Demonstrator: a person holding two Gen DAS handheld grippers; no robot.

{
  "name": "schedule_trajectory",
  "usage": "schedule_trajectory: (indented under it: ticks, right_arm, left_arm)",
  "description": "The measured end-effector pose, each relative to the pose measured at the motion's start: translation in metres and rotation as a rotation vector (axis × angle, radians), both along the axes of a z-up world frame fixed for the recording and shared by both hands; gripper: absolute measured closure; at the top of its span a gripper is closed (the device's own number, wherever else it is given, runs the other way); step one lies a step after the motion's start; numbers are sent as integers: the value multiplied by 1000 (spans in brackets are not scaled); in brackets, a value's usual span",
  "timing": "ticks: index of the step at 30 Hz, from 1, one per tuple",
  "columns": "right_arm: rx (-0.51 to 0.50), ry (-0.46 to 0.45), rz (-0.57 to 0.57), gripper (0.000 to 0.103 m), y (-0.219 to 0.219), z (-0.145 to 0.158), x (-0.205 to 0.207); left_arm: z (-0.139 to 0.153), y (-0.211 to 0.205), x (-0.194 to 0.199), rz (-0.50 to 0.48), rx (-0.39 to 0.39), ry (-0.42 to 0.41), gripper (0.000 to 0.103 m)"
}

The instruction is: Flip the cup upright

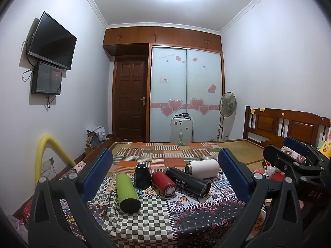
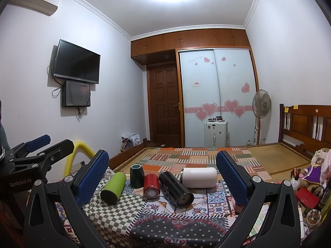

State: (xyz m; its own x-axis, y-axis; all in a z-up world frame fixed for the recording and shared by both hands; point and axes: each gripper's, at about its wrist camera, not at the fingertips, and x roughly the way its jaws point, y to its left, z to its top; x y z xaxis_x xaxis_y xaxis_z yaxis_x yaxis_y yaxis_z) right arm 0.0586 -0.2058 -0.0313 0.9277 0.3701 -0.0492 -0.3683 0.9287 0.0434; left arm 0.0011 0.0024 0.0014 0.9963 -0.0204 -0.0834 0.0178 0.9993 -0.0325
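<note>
Several cups sit on a patchwork cloth point(image 1: 144, 212). A green cup point(image 1: 126, 192) point(image 2: 113, 187), a red cup point(image 1: 163, 183) point(image 2: 151, 185), a black cup point(image 1: 187, 181) point(image 2: 175, 188) and a white cup point(image 1: 203, 168) point(image 2: 199, 177) lie on their sides. A dark green faceted cup point(image 1: 142, 175) point(image 2: 137, 175) stands on end with its hexagonal end up. My left gripper point(image 1: 165, 175) is open and empty, held short of the cups. My right gripper point(image 2: 162, 177) is open and empty, also short of them. Each gripper shows at the edge of the other's view.
The cloth covers a small table in front of a bed with a striped quilt point(image 1: 165, 153) and a wooden headboard point(image 1: 289, 126). A yellow foam tube point(image 1: 44, 157) stands at the left. Toys and clutter point(image 2: 310, 177) lie at the right.
</note>
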Motion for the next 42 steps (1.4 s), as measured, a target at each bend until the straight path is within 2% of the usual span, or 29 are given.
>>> schedule_trajectory:
  ticks: [29, 42]
  right_arm:
    - [2, -4, 0, 0, 1, -1, -2]
    - [0, 7, -2, 0, 5, -3, 0]
  left_arm:
    - [1, 2, -3, 10, -4, -16, 0]
    - [-4, 1, 7, 3, -3, 4, 0]
